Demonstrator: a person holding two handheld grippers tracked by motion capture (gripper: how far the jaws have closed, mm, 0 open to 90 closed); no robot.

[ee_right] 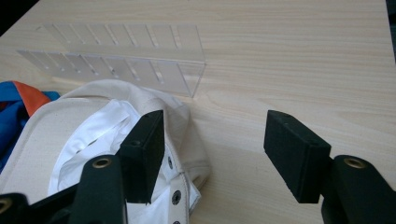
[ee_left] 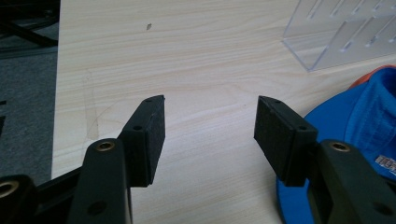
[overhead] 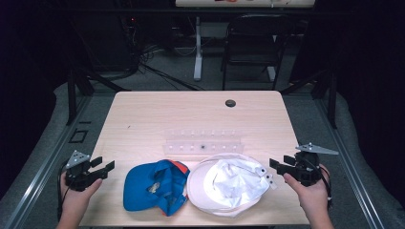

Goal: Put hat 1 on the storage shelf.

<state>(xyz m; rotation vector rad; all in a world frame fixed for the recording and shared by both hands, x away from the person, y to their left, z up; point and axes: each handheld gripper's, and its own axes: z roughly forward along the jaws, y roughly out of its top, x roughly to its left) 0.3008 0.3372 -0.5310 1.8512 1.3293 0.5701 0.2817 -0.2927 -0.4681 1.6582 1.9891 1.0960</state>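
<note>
Left gripper [overhead: 106, 170]: your jaws stand spread wide, nothing between them, hovering over bare table [overhead: 143, 114] at its left edge.

Blue cap [overhead: 155, 187], just right of that gripper, lying upside down near the front edge, orange trim toward the middle. Soft cloth, light, will sag and fold when lifted. The brim looks like the one stiff part (hard to tell where it ends from above), so I'd pinch there, or on the rim seam; a grab at the crown would likely only bunch fabric.

White cap [overhead: 224, 183], touching the blue one on its right side, also open side up, white lining showing. Same handling: limp and light, not fragile. Its snap strap [ee_right: 180, 186] sticks out toward your right gripper [overhead: 280, 164], a thin, easy tab to nip, though it may tug the cap askew.

Right gripper: jaws likewise wide apart and empty, the strap just beside the near jaw.

Behind both caps: a clear plastic rack [overhead: 203, 143], near the white cap's rim. Light, could slide if a cap drags against it. A dark round hole [overhead: 230, 103] lies well back.
</note>
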